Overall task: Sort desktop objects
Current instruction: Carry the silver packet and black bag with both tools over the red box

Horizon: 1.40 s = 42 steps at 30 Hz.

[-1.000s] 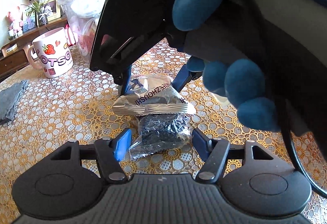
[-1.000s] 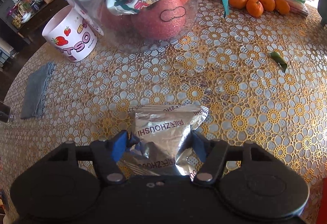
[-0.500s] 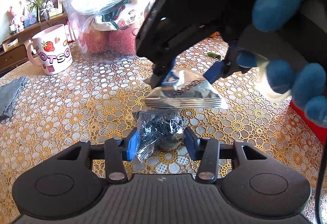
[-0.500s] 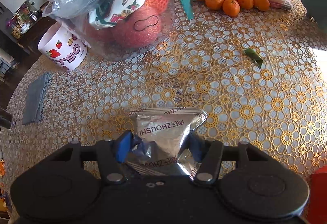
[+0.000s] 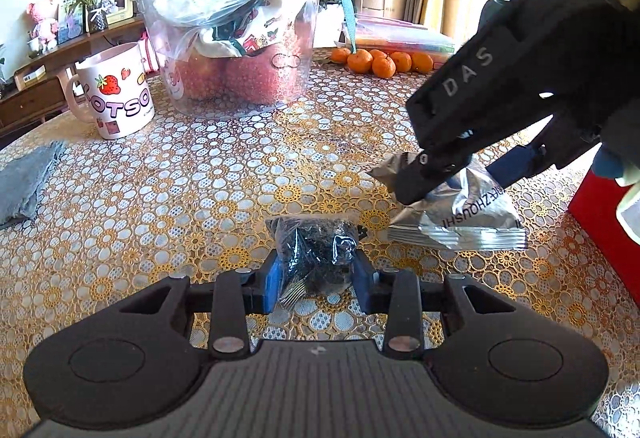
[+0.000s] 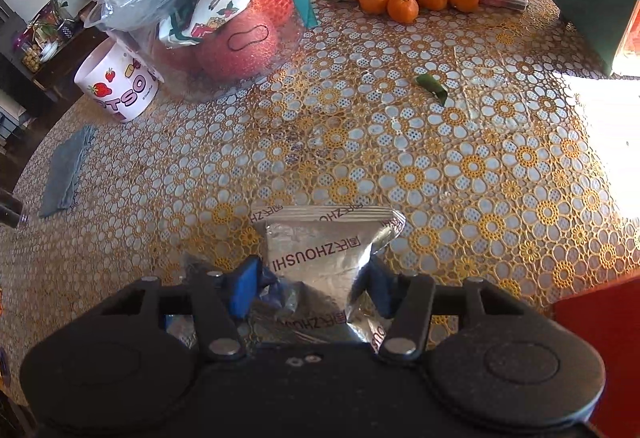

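Your right tool (image 5: 460, 182) has carried the silver snack packet (image 6: 320, 258) rightward, gripped; your left tool (image 5: 314, 274) clamps the clear packet of dark bits (image 5: 316, 250), which only the left view shows.

silver packet (image 6: 320, 258): "ZHOUSHI" | mug (image 5: 116, 94): "OTSO" | right gripper (image 5: 452, 174) body: "DAS"

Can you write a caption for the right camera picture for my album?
Right gripper holds a silver snack packet above the flowery tablecloth.
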Each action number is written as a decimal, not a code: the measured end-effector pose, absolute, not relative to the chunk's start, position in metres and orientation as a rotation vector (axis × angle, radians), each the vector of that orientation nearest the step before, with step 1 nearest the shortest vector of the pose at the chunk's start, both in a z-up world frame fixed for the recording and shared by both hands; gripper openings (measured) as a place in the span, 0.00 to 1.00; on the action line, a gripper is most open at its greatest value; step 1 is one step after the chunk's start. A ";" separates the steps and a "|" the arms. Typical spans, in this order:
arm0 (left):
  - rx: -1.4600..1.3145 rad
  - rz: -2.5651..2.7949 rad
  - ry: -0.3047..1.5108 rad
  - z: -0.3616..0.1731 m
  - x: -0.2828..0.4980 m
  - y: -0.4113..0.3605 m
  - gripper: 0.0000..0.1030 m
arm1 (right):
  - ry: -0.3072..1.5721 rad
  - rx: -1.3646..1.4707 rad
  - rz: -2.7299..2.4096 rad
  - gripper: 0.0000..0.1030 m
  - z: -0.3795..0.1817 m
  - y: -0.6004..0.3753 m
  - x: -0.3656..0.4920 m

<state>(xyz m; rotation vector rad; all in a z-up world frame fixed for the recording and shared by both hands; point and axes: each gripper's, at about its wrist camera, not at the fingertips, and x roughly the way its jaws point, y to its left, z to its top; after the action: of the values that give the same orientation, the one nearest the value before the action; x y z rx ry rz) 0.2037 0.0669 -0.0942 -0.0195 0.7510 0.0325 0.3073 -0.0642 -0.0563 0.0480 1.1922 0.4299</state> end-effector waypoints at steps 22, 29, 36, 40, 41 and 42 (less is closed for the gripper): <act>-0.011 -0.041 0.699 -0.028 0.133 0.031 0.34 | 1.127 0.034 0.518 0.54 -0.009 -0.126 0.219; -0.006 -0.097 0.677 -0.001 0.108 0.002 0.34 | 1.085 0.049 0.541 0.54 0.016 -0.157 0.188; 0.004 -0.167 0.653 0.019 0.092 -0.032 0.34 | 1.047 0.078 0.529 0.54 0.031 -0.197 0.171; 0.020 -0.203 0.640 0.026 0.087 -0.053 0.34 | 1.030 0.087 0.509 0.54 0.036 -0.219 0.164; 0.022 -0.214 0.638 0.028 0.086 -0.059 0.34 | 1.026 0.090 0.505 0.54 0.037 -0.223 0.163; 0.024 -0.223 0.636 0.029 0.086 -0.064 0.34 | 1.019 0.094 0.494 0.54 0.039 -0.231 0.161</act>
<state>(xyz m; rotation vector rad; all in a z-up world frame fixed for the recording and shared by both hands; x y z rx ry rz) 0.0856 -0.0641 0.0288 0.0241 0.6364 -0.2227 0.1613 -0.2309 0.0386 0.0938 1.0194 0.4943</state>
